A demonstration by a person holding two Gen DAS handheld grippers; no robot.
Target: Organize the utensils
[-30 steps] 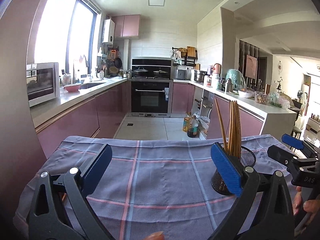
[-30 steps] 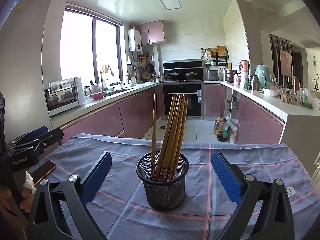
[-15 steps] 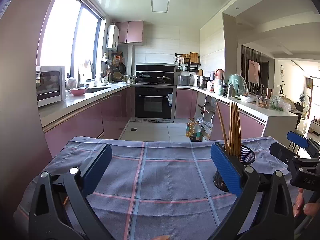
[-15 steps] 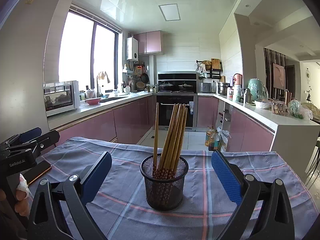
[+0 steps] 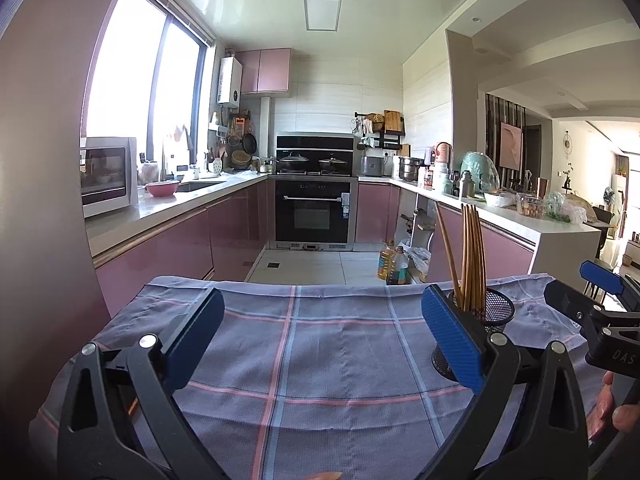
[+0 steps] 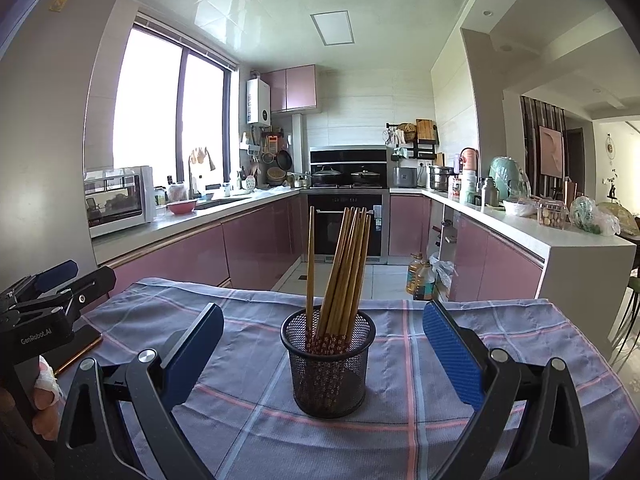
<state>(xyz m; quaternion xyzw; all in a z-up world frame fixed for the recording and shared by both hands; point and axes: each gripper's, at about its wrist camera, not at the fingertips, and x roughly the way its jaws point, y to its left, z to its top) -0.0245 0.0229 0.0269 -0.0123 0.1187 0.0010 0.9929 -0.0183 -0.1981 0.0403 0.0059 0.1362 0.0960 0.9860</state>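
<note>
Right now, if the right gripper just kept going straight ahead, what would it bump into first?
Most likely the mesh cup of chopsticks, which stands centred ahead between the open fingers of the right gripper. Nothing shows in front of it, though depth is hard to judge.

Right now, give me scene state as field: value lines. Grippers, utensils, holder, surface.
left gripper: open, empty, over bare cloth
right gripper: open, empty, fingers either side of the holder, not touching it
holder: black mesh cup, upright on the cloth
utensils: wooden chopsticks standing in the cup, one apart at the left, rest leaning right
surface: blue plaid cloth
other: phone at the cloth's left edge
</note>
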